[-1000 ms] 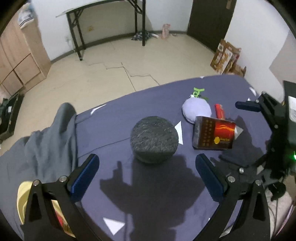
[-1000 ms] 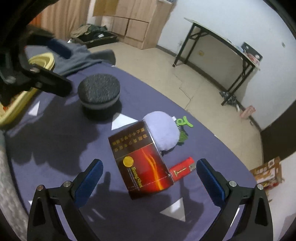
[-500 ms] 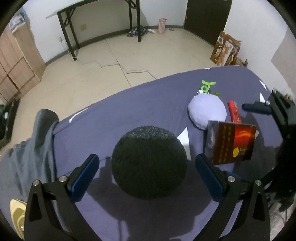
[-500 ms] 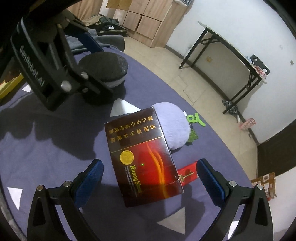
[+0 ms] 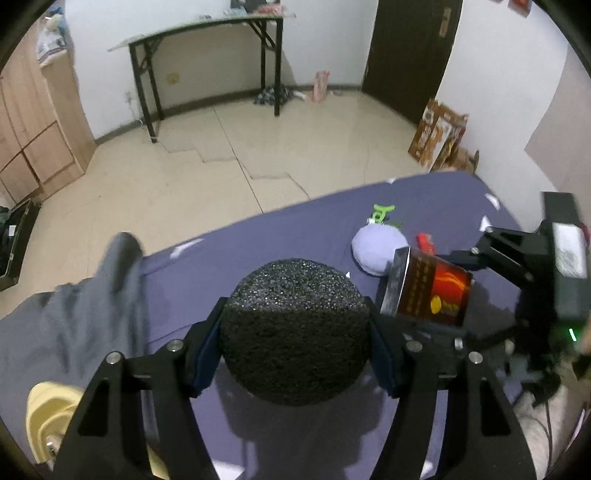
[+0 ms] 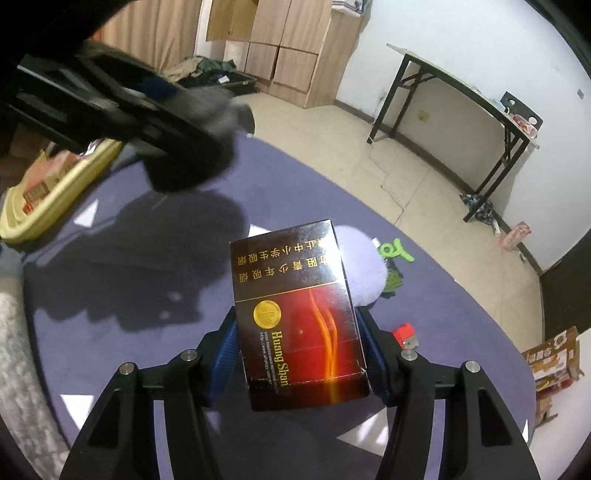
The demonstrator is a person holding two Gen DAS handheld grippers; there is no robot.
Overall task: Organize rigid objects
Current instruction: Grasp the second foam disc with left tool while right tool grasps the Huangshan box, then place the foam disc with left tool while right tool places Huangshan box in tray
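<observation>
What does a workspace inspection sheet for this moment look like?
Surface: purple sheet with white triangles.
Job's things: dark foam puck and red-brown box, each held in a gripper.
Clutter: lilac round pad, green clip, small red item, grey cloth, yellow tray.
Grippers: left gripper jaws have just been closing, pads now on the puck; right gripper likewise, on the box.
Cables: nothing seen clearly.
Surroundings: folding table, wooden cabinets, dark door, tiled floor.
</observation>
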